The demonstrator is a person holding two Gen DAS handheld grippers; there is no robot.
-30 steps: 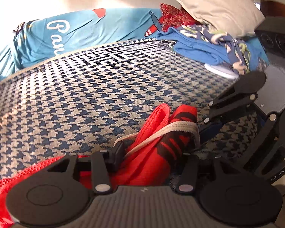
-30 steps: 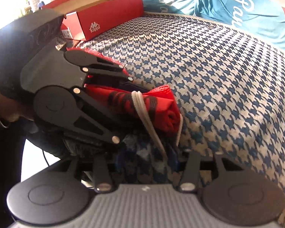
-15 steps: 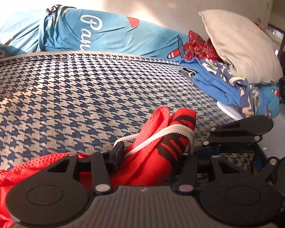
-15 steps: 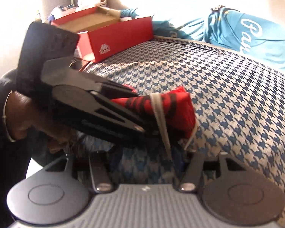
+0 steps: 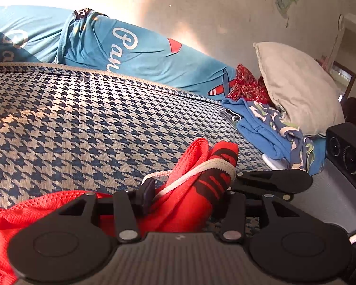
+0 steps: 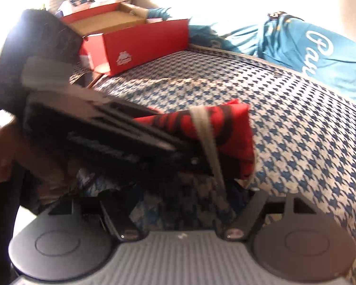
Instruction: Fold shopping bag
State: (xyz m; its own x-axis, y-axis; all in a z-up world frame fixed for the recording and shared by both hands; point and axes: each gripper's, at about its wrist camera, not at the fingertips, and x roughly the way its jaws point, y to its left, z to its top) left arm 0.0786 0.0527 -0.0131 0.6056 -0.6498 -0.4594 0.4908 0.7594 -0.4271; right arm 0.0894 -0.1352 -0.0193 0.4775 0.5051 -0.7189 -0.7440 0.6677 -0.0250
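Left gripper [image 5: 187, 190]: clamped on the rolled red bag [image 5: 201, 178].
Right gripper [image 6: 178, 204]: grip unclear, cord [image 6: 208, 142] running in.
Bag axis: pointing away along the bed [image 5: 83, 123].

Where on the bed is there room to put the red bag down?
The wide bare stretch of blue-and-white houndstooth cover, between the teal printed sheet and the red mesh shopping bag. It is crowded by the beige pillow, blue clothes pile and red cardboard shoebox.
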